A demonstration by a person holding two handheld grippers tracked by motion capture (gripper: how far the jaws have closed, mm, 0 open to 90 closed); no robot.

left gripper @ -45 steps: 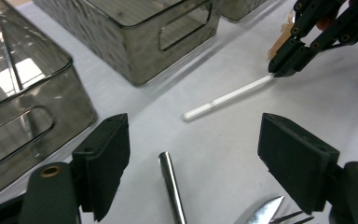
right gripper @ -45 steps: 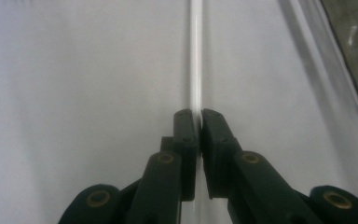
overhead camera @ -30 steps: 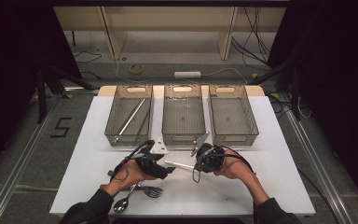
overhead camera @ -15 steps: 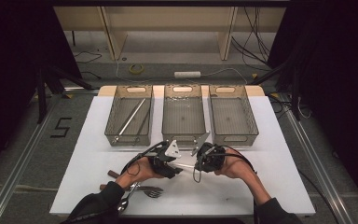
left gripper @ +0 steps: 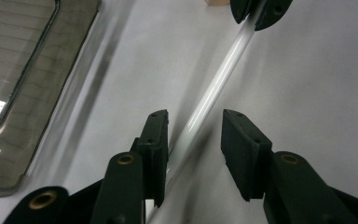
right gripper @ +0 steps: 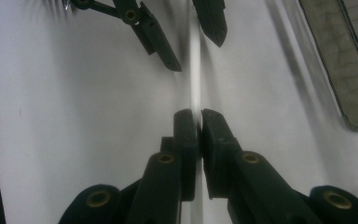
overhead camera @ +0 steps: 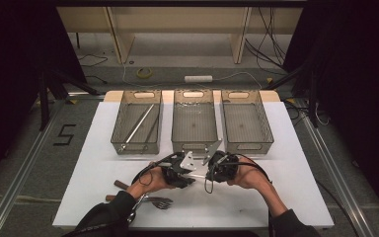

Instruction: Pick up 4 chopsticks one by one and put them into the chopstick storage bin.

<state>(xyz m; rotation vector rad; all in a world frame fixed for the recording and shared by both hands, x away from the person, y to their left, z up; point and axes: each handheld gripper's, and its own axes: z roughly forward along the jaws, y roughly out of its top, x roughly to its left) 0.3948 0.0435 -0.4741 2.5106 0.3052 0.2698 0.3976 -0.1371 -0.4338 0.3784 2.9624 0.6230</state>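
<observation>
A slim shiny metal rod (left gripper: 219,79), likely a utensil handle, is held just above the white table (overhead camera: 296,177). My right gripper (right gripper: 199,114) is shut on one end of the rod (right gripper: 195,70). My left gripper (left gripper: 193,116) faces it from the other side with its jaws either side of the rod. Those jaws have just been closing, and a gap still shows at one pad. The right gripper (left gripper: 258,9) grips the rod's far end in the left gripper view. In the high view the left gripper (overhead camera: 192,178) and the right gripper (overhead camera: 206,174) meet tip to tip at the table's front middle.
Three mesh baskets stand in a row behind the hands: the left one (overhead camera: 118,126) holds long utensils, while the middle (overhead camera: 194,94) and right (overhead camera: 270,133) look bare. A fork (overhead camera: 160,201) and brown-handled cutlery (overhead camera: 121,184) lie at the front left.
My left gripper has moved right toward the right gripper, bringing its jaws around the rod and narrowing them. The right gripper has kept still with the rod.
</observation>
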